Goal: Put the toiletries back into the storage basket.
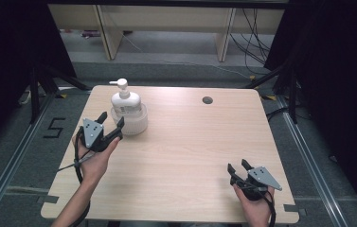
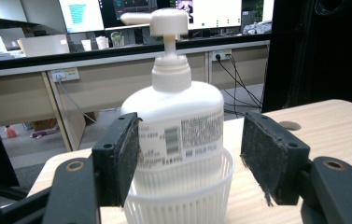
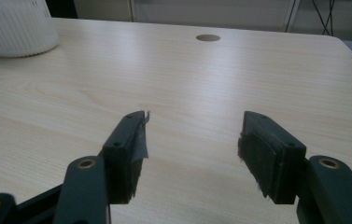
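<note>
A white pump bottle (image 1: 125,100) is seen standing upright in a ribbed white basket (image 1: 138,124) near the far left corner of the tabletop (image 1: 190,156). The left gripper (image 1: 111,124) is held just beside the basket with its jaws spread wide; in the left gripper view the bottle (image 2: 178,121) is framed between them, untouched. The right gripper (image 1: 237,168) is held low at the near right edge, jaws likewise wide apart and empty. A round cable hole (image 1: 207,100) is visible toward the far edge.

Wooden table (image 1: 190,146), white basket (image 1: 136,124)
</note>
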Demonstrator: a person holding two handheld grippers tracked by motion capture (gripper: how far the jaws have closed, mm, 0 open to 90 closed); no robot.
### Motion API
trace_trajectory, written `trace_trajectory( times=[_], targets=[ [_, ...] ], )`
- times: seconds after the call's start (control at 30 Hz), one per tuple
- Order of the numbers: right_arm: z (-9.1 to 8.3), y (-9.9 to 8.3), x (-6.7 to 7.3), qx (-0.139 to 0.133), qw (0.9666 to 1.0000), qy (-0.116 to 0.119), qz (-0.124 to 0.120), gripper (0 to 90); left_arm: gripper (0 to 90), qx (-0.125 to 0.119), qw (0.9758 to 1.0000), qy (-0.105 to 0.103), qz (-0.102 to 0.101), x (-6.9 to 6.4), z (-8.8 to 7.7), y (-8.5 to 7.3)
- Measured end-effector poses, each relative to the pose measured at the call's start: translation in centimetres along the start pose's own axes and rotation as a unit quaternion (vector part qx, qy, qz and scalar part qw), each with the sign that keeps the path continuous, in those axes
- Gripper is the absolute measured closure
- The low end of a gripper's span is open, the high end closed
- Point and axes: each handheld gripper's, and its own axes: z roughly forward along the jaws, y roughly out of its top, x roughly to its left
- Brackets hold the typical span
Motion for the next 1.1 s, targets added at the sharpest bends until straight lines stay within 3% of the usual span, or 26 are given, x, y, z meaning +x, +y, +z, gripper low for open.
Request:
trace_trajectory(
  times=[0.3, 0.77, 1.1],
  targets=[
    [-0.1, 0.0, 0.1, 0.003, 1.0, 0.001, 0.005, 41.7, 36.5, 0.018, 0.9998, 0.001, 0.004, 0.1, -1.6, -2.7],
    [0.2, 0.0, -0.2, -0.009, 0.9998, 0.01, -0.011, 41.3, 36.5, 0.057, 0.9984, 0.005, 0.003, 0.4, -3.3, -7.9],
    [0.1, 0.0, -0.2, -0.002, 0.9999, 0.006, -0.011, 41.2, 36.1, 0.056, 0.9984, 0.007, -0.006, 0.9, -3.9, -9.7]
  ],
)
